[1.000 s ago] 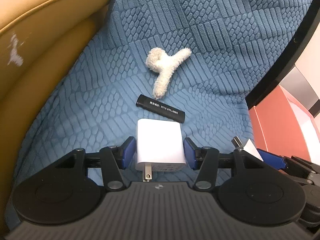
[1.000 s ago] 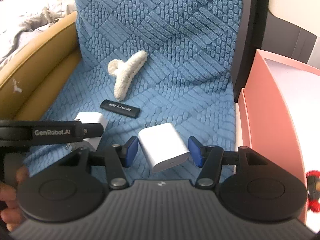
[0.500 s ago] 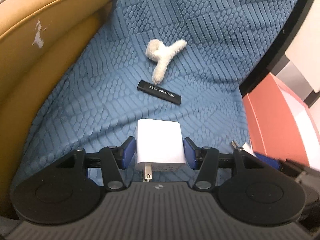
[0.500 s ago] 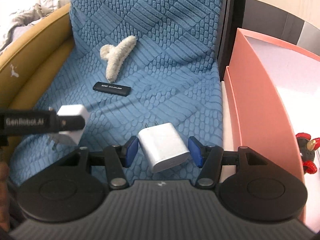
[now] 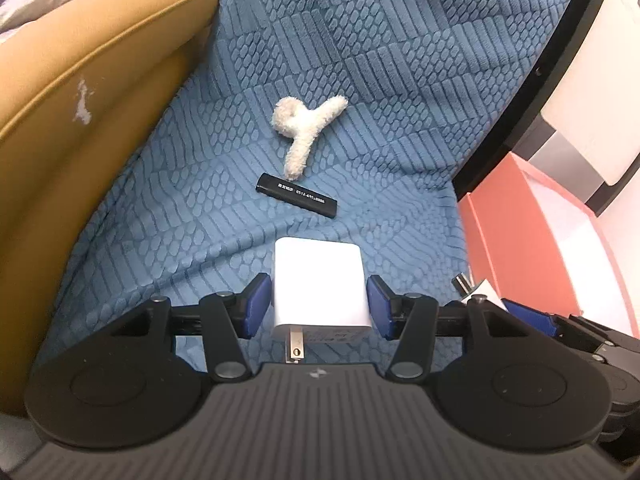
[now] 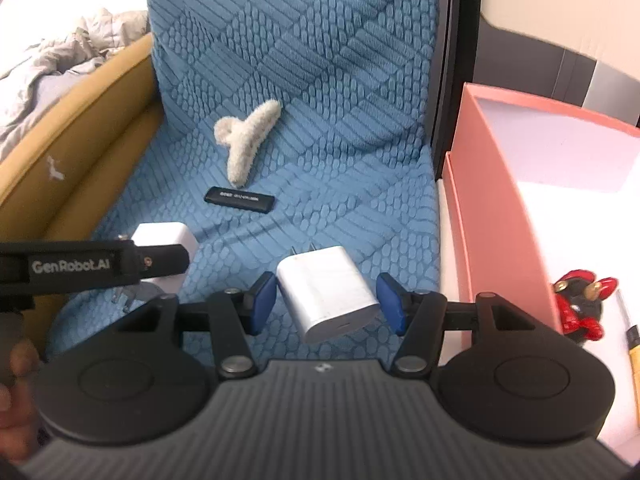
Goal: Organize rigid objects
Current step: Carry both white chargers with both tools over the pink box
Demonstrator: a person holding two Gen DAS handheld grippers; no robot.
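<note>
Both tools have lifted and drawn back from the blue textured cover since a second ago, so the fluffy cream hair claw and the black stick now sit smaller and farther off in each view, and more of the pink box shows on the right. The left tool stands about half open, its blue pads pressed on the two sides of a white charger whose metal prongs point back toward the camera. The right tool is likewise about half open and clamped on a second white charger, held skewed, prongs pointing away toward the cover. Both chargers hang clear of the cover. In the right wrist view the left tool's black arm crosses the lower left with its charger at the tip, and a hand shows at the edge. The black stick lies just below the claw's tip. A red and black figure lies inside the pink box. A mustard-coloured armrest borders the cover on the left.
</note>
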